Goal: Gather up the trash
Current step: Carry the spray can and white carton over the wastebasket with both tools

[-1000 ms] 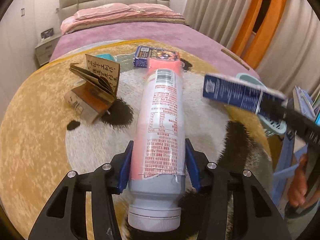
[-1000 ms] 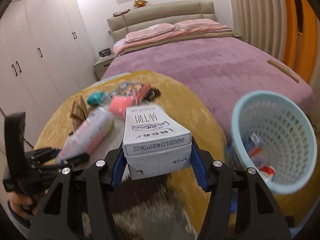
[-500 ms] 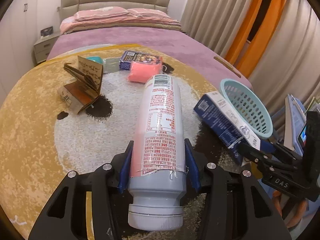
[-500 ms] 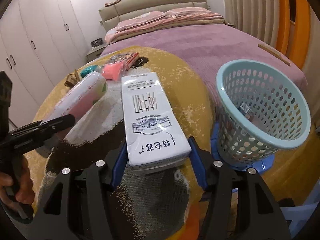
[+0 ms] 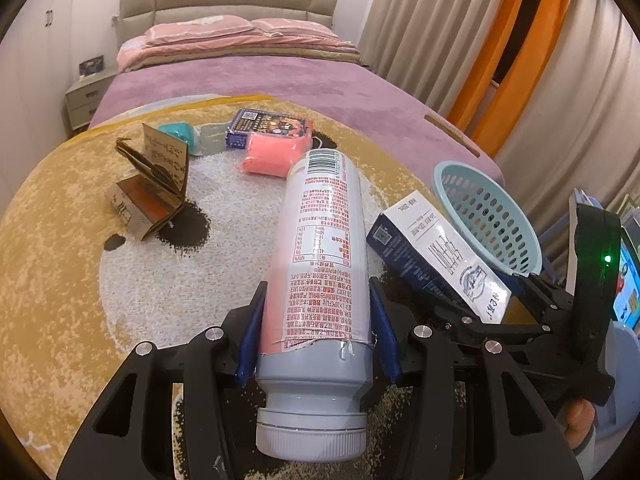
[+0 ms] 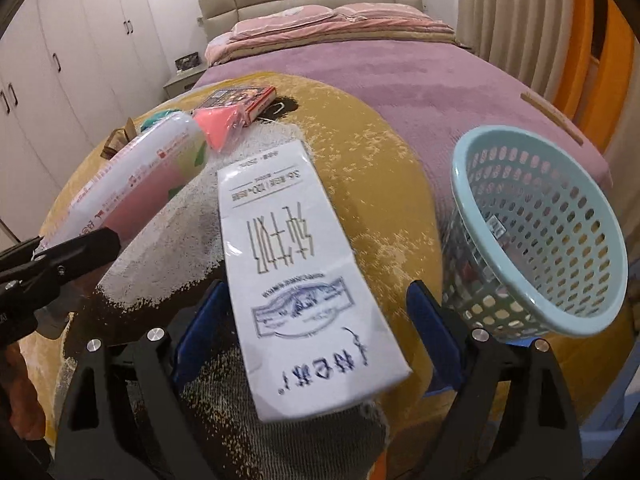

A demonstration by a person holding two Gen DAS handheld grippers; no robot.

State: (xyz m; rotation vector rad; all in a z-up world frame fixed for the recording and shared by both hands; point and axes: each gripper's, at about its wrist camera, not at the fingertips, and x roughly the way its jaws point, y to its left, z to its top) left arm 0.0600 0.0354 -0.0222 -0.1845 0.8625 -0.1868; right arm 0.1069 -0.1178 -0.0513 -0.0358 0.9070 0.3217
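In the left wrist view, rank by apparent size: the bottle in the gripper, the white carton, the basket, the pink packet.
1. Bottle, though nearness to the camera inflates it.
2. White carton and basket look alike; unranked.
3. Pink packet, smallest and farthest.

The left claw (image 5: 318,334) and right claw (image 6: 316,334): black frames, blue pads, silver screws.

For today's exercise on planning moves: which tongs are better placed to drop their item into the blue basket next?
Right, probably. The right tongs sit beside the basket, between it and the left tongs with the bottle. But their pads stand clear of the carton, so regrip first.
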